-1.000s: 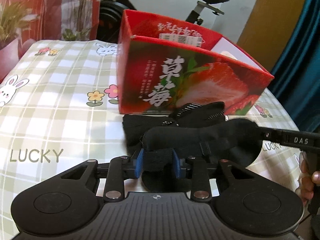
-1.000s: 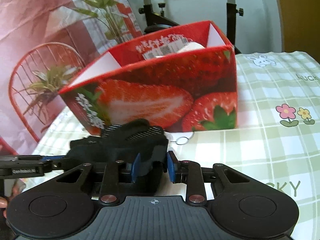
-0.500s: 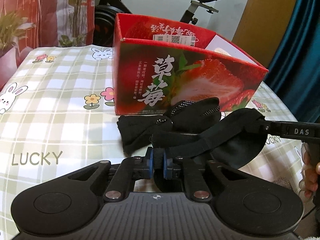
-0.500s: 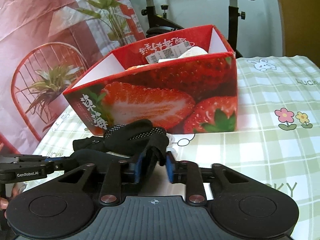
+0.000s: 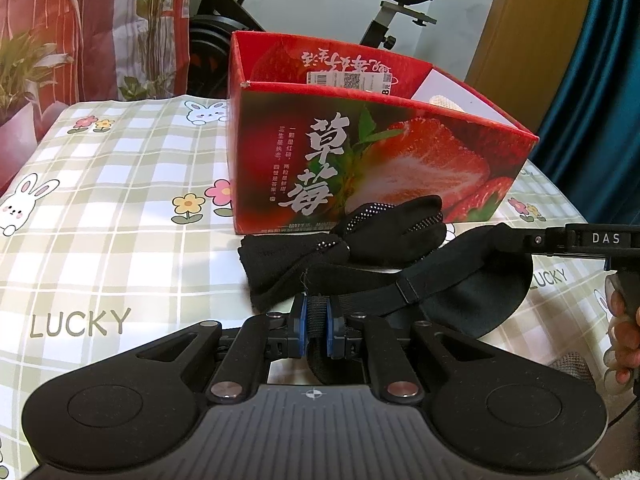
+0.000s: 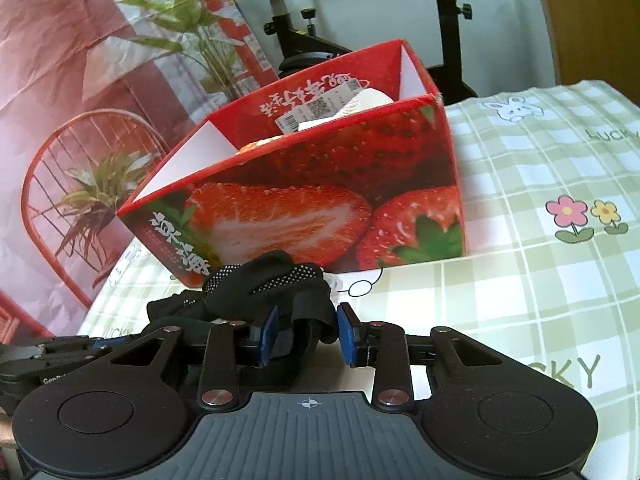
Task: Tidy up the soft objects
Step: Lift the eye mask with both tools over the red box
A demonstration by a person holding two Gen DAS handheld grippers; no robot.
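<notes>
One box [image 5: 360, 152], two black (soft) items [image 5: 360, 240]

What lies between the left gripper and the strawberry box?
In the left wrist view, black grip-dot socks lie on the tablecloth between the left gripper, shut on a black eye mask, and the strawberry box.

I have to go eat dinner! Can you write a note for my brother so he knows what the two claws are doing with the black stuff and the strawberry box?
Left claw: shut on the strap of the black mask.
Right claw: open, with the mask's other end lying loosely between its pads.
The black dotted bundle lies on the table, right in front of the strawberry box.
Done: something white and soft is already in the box.
Left: the mask and the bundle probably go into the box next.
</notes>
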